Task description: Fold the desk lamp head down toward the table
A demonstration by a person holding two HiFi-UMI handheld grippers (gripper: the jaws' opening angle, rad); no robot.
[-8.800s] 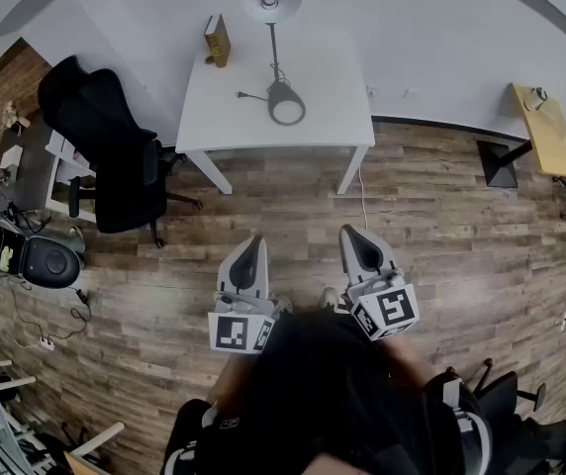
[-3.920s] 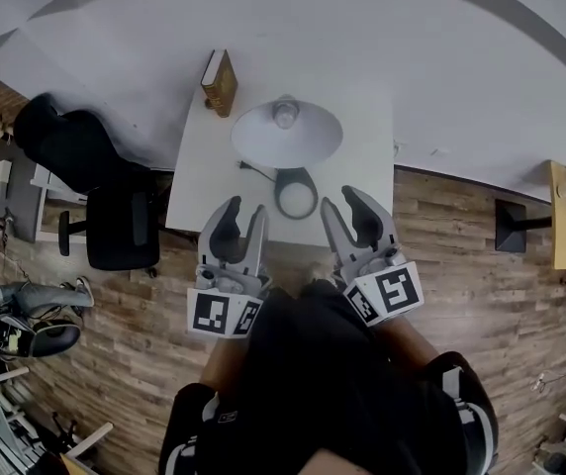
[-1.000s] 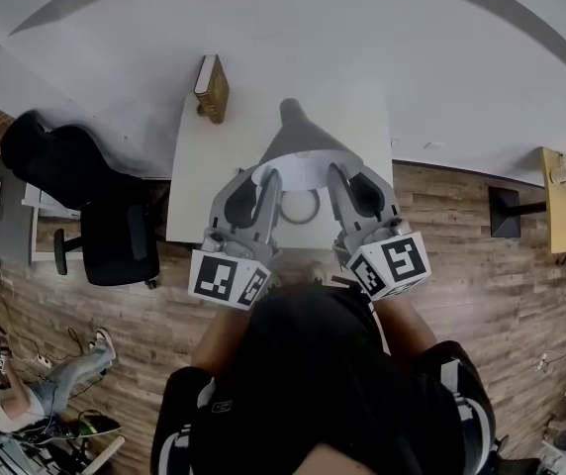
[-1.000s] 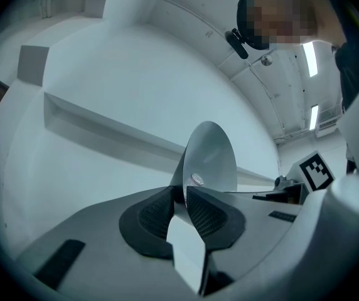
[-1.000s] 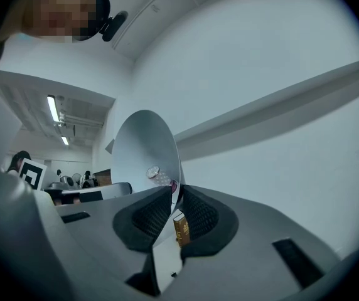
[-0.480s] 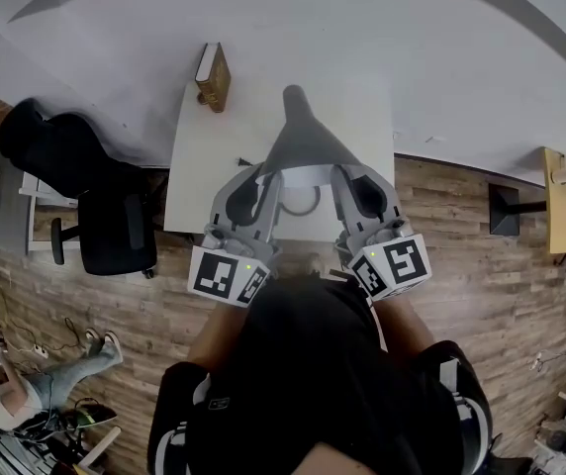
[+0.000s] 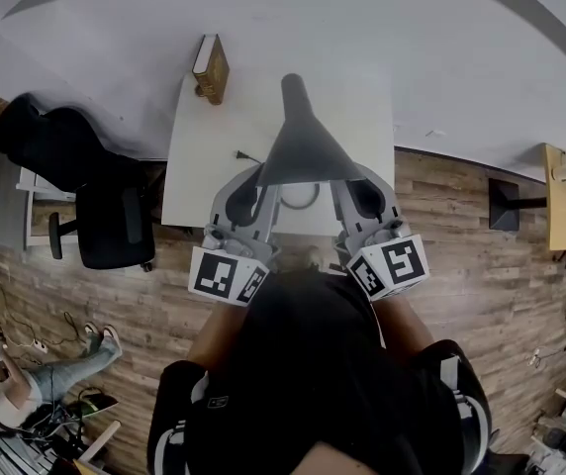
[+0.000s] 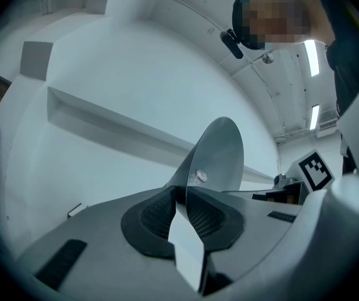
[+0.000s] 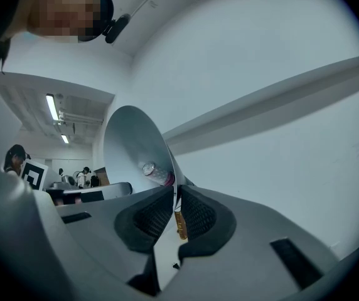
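Observation:
The desk lamp's grey cone shade (image 7: 303, 146) hangs above the white table (image 7: 199, 156), its narrow end pointing away from me. My left gripper (image 7: 263, 178) pinches the shade's left rim and my right gripper (image 7: 347, 178) pinches the right rim. Both pairs of jaws have just been closing on that thin rim. In the left gripper view the shade (image 8: 220, 155) with its bulb (image 8: 201, 175) rises from between the pads of the left gripper (image 8: 186, 196). The right gripper view shows the same: shade (image 9: 129, 146), bulb (image 9: 156, 172), right gripper (image 9: 174, 196). The lamp's ring base (image 7: 301, 198) is mostly hidden.
A brown book (image 7: 211, 67) stands at the table's far left corner. A black office chair (image 7: 105, 206) sits left of the table on the wooden floor. A white wall runs behind the table. A small yellow table (image 7: 565, 181) stands far right.
The shade has tipped further: its white inside, seen a second ago in the head view, is now hidden and only the grey outer cone shows. Both grippers stay at the rim.

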